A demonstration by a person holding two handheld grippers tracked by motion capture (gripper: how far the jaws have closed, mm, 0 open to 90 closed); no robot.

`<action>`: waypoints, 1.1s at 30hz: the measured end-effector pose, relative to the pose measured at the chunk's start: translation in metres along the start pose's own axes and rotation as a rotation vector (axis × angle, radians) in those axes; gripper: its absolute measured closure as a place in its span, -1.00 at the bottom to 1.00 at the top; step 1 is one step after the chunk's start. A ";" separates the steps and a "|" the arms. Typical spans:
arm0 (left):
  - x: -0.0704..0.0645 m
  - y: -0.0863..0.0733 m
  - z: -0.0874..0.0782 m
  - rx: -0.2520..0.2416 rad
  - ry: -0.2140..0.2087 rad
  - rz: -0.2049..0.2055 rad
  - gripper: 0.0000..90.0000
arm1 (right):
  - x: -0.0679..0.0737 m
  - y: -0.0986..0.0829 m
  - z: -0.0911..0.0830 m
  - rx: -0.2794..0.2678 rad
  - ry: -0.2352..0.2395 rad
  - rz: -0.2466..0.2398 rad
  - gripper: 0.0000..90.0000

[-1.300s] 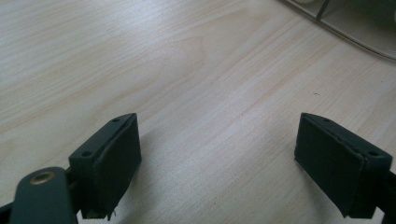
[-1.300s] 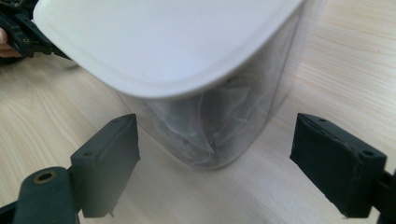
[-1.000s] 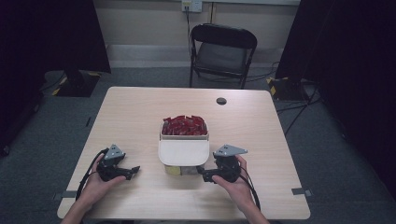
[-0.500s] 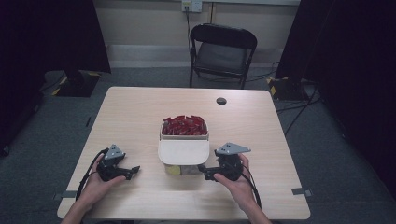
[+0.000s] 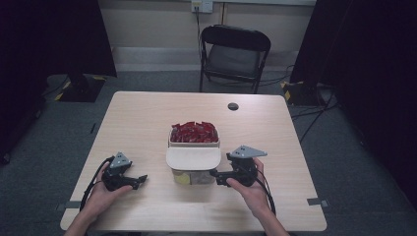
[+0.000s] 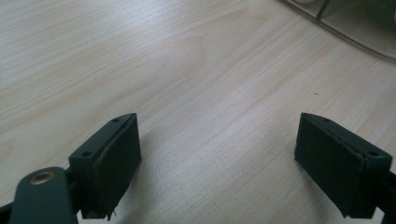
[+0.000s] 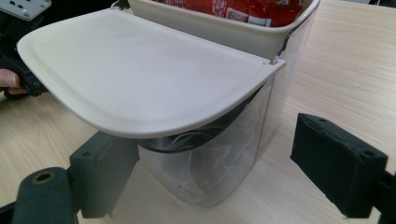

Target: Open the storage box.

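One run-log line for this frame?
left gripper: open, on table | right gripper: open, beside clear container with open white lid | red packets inside

place: lab recording room | cues: black curtains (image 5: pixel 64 34), folding chair (image 5: pixel 233 56), taped floor cables (image 5: pixel 314 110)

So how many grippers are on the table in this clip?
2. The left gripper sits at the table's near left, fingers apart. The right gripper is near right, open, pointing at the clear container of red packets.

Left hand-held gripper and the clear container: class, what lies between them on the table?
Only bare tabletop separates the left hand-held gripper from the container, as the high view shows.
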State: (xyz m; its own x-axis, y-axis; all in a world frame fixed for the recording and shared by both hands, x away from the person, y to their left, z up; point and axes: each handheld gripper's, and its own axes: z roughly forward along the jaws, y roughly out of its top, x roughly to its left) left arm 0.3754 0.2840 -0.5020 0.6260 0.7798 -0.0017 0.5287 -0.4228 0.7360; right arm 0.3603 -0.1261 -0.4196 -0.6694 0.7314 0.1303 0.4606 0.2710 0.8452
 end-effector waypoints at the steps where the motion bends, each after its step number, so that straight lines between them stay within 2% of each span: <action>1: 0.000 0.000 0.000 0.000 -0.001 0.000 -0.69 | 0.000 0.001 0.001 -0.002 0.003 0.001 -0.68; 11: 0.000 0.000 0.000 0.000 0.001 0.000 -0.69 | -0.001 0.009 0.004 -0.013 0.006 0.004 -0.68; 20: 0.000 0.000 0.000 0.000 0.001 0.000 -0.69 | -0.001 0.013 0.009 -0.001 0.011 -0.003 -0.68; 33: 0.000 0.000 0.000 0.000 0.001 -0.001 -0.69 | -0.006 0.026 0.014 -0.023 0.007 0.012 -0.68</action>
State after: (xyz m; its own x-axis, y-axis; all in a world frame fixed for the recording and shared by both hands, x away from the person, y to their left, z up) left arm 0.3753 0.2840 -0.5020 0.6252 0.7805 -0.0016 0.5290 -0.4222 0.7362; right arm 0.3842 -0.1147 -0.4056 -0.6683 0.7299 0.1437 0.4551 0.2483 0.8551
